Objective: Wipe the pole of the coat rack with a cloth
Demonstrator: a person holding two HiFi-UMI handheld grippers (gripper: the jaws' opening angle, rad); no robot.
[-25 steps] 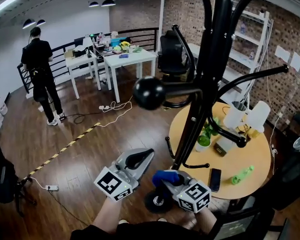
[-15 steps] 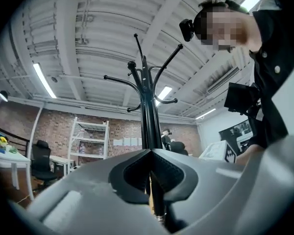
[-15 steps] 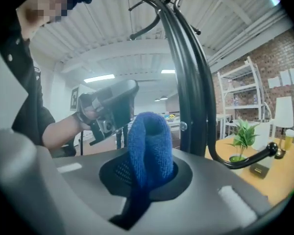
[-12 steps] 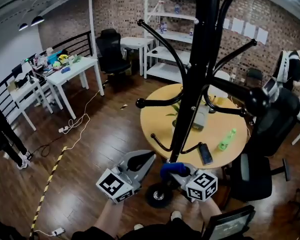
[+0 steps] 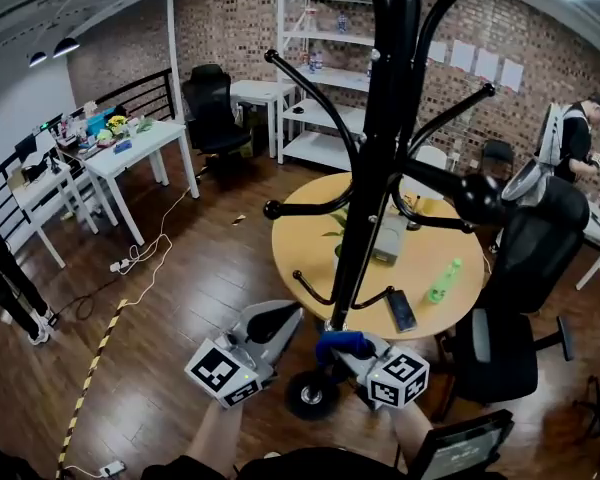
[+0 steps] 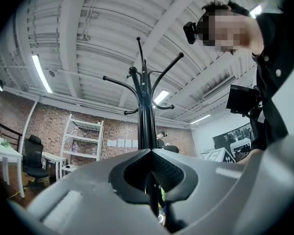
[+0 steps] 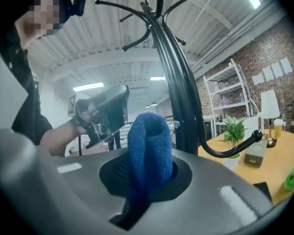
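Observation:
The black coat rack pole (image 5: 365,198) rises from its round base (image 5: 313,395) just in front of me. My right gripper (image 5: 338,346) is shut on a blue cloth (image 5: 344,343), which is against the lower pole, just above the base. In the right gripper view the folded cloth (image 7: 149,148) sticks up between the jaws, and the pole (image 7: 179,102) passes close behind it on the right. My left gripper (image 5: 290,310) sits left of the pole with its jaws together and nothing in them. In its own view the pole (image 6: 146,116) stands straight ahead.
A round yellow table (image 5: 460,308) behind the rack holds a phone, a green bottle and a plant. A black office chair (image 5: 520,298) stands to the right. White desks (image 5: 130,148) and shelves (image 5: 320,68) line the back, and a person (image 5: 575,138) stands at far right.
The head view has swung round to the brick wall side. Both grippers stay low by the pole, and the cloth is still clamped in the right one.

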